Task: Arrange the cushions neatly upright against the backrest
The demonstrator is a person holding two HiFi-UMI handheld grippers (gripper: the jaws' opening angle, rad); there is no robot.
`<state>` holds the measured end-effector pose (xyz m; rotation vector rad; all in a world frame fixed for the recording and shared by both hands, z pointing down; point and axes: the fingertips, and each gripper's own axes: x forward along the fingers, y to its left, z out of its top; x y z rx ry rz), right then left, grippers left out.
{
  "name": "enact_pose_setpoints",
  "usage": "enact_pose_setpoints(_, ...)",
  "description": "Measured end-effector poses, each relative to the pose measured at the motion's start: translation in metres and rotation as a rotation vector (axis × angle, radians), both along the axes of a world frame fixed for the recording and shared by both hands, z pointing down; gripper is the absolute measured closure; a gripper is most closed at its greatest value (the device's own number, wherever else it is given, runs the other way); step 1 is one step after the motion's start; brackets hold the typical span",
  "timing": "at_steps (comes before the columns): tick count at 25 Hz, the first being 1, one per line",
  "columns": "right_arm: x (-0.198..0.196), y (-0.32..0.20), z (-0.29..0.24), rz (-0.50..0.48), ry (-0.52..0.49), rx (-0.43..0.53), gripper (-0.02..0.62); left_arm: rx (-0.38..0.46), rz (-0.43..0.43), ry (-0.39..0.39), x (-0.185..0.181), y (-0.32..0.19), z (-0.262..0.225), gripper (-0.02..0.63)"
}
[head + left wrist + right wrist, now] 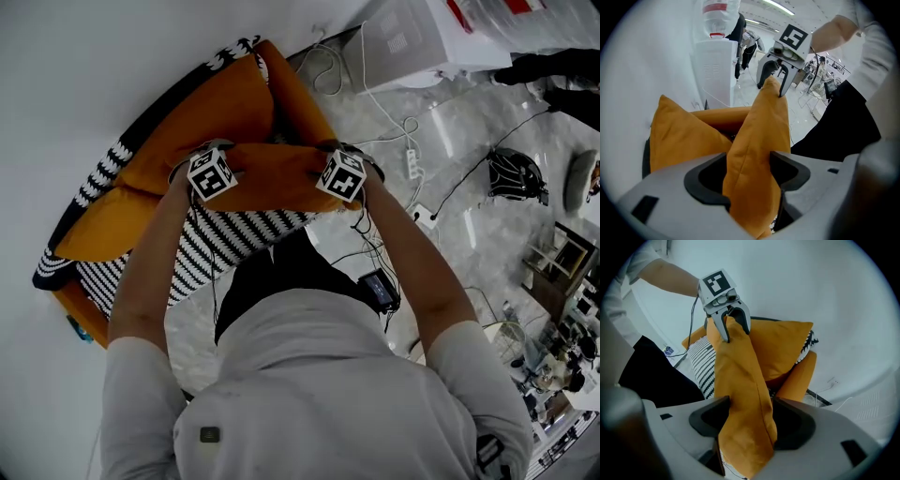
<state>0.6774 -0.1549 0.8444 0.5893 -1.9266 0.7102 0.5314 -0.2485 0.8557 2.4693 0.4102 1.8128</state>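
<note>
The orange cushion point(277, 178) stands on edge across the front of the armchair point(292, 94). Its long axis runs from one chair arm toward the other, with one top corner in each tool, so neither hand is nearer than the other. The left tool point(734, 327) is spread wide, and the cushion's corner rises between its jaws. The cloth leans on one jaw and stands clear of the other, so this reads as a loose straddle and not a pinch. The right tool point(771, 86) is spread the same way over the opposite corner, again without squeezing it. The coming move turns on one relation: the armchair's backrest lies beyond the cushion, on the far side from the person, and a second orange cushion point(211, 108) already leans there. It would likely have to be cleared, or shared with, before the first can be set upright beside it. A black-and-white striped edge point(103, 173) shows behind that second cushion; whether it is another cushion or part of the armchair cannot be told. The striped seat point(225, 239) lies under and in front of the held cushion. Cables point(394, 131) and a power strip point(411, 164) lie on the floor to the right of the armchair, well clear of it.
</note>
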Motion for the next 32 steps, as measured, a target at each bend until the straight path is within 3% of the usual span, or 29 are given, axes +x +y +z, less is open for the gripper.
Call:
enact_pose_setpoints(6, -0.01, 0.016, 0.022, 0.0, 0.001, -0.075, 0.334, -0.086, -0.026, -0.054, -0.003, 0.011, 0.027, 0.336)
enact_pose_setpoints(13, -0.019, 0.021, 0.026, 0.003, 0.026, -0.037, 0.461, -0.079, -0.012, -0.055, -0.009, 0.022, 0.027, 0.506)
enact_pose_setpoints(16, -0.023, 0.025, 0.02, -0.006, 0.036, -0.01, 0.497, -0.073, -0.019, -0.045, -0.013, 0.028, 0.022, 0.539)
enact_pose_setpoints(23, -0.036, 0.042, 0.002, -0.011, 0.049, 0.025, 0.528, -0.115, -0.073, -0.006, -0.03, 0.047, 0.002, 0.561)
enact_pose_setpoints(32, -0.064, 0.076, -0.031, 0.01, 0.07, 0.074, 0.54, -0.09, -0.056, 0.022, -0.061, 0.084, -0.031, 0.566)
